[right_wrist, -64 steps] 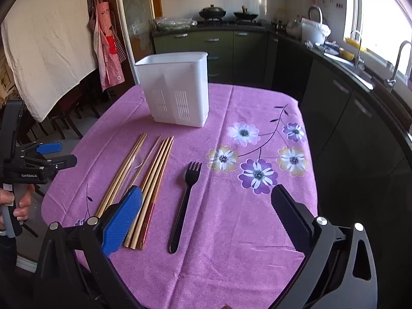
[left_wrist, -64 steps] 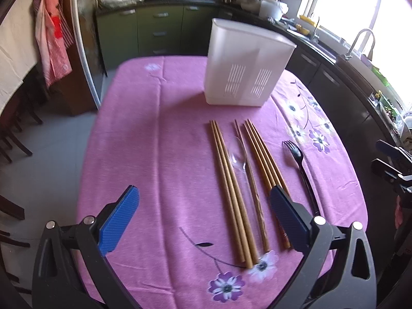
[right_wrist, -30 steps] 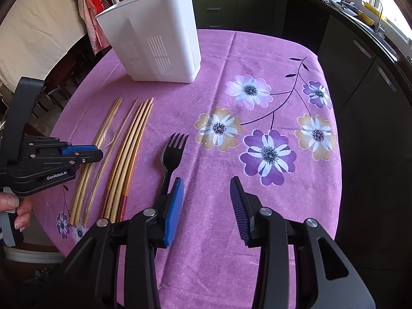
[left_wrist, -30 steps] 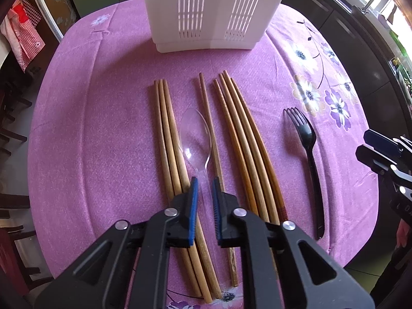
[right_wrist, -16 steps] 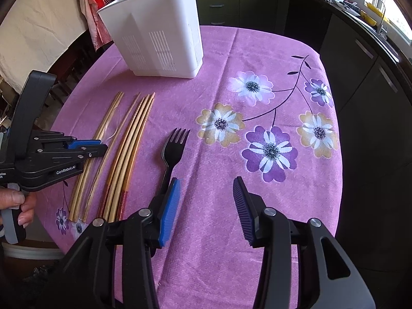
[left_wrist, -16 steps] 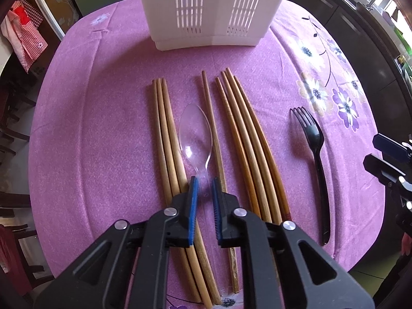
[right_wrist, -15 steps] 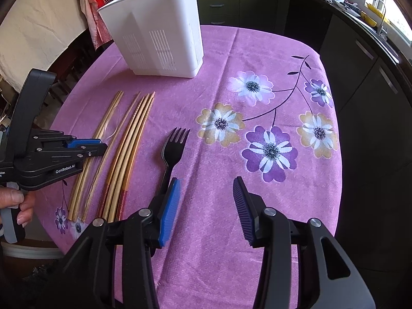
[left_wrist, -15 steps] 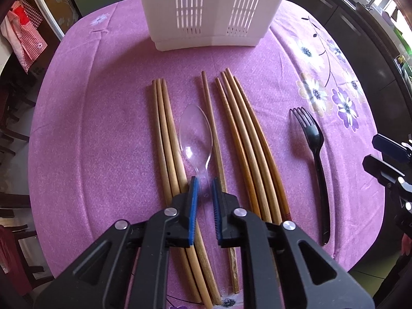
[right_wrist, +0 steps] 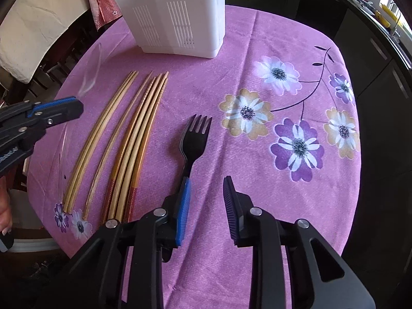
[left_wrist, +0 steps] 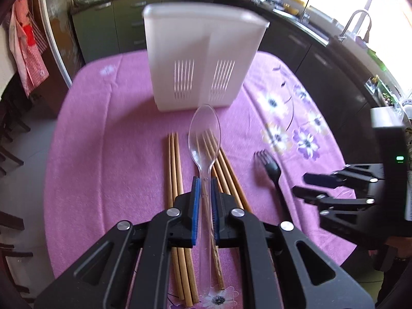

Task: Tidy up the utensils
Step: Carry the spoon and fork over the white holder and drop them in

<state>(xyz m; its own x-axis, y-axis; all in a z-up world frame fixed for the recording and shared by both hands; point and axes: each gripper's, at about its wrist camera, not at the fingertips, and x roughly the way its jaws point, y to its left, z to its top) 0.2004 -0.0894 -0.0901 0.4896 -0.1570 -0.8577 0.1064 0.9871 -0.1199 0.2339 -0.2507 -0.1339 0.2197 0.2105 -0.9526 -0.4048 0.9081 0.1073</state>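
Chopsticks (right_wrist: 134,139): seven; fork (right_wrist: 193,139): one

My desk (right_wrist: 257,170), under purple floral cloth (right_wrist: 296,139): white caddy (right_wrist: 177,13); wooden chopsticks (right_wrist: 134,139) laid side by side; black fork (right_wrist: 193,139) beside them.
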